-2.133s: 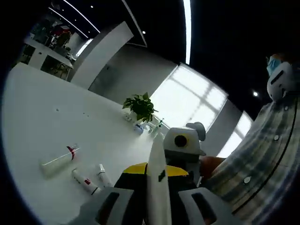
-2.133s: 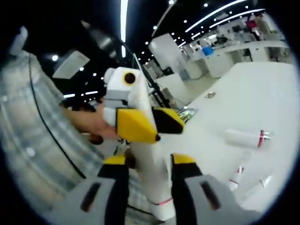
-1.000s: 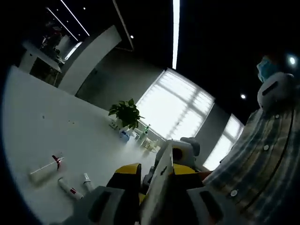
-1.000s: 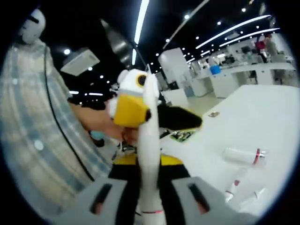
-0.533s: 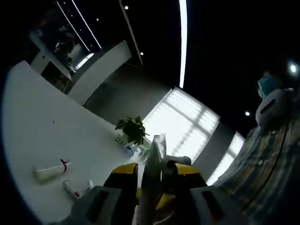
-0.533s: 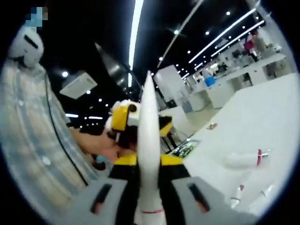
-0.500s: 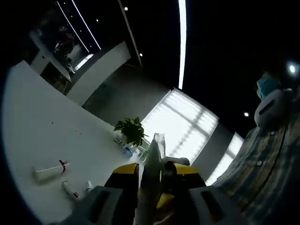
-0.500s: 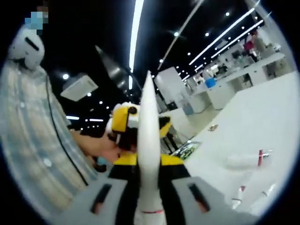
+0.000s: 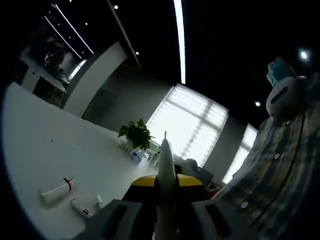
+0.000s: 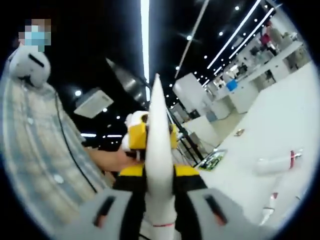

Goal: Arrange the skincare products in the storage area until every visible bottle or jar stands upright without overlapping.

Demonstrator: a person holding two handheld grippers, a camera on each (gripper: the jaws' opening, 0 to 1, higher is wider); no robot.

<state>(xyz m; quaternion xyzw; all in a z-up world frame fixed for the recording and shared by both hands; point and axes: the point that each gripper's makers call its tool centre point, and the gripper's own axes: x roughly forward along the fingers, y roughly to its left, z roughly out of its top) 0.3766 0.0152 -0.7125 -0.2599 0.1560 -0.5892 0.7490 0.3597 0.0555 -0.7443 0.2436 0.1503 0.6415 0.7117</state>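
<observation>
Both claws are squeezing one white tube (image 10: 154, 150), its long side pointing away from the right claw (image 10: 156, 200) and left claw (image 9: 165, 210), high above the table (image 9: 45, 150).

held tube (image 10: 156, 150): white squeeze tube, red ring near cap end, crimped tip up, edge-on betw. the jaws; same tube (image 9: 166, 172) in left gripper view
bottle (image 9: 56, 192): white w/ red band at cap, lying on its side on white table (image 9: 30, 145); also (image 10: 276, 163)
small tubes: two, white w/ red marks, lying flat just beside the bottle, (image 9: 80, 207) & (image 9: 99, 201); one (image 10: 270, 207) in right gripper view
</observation>
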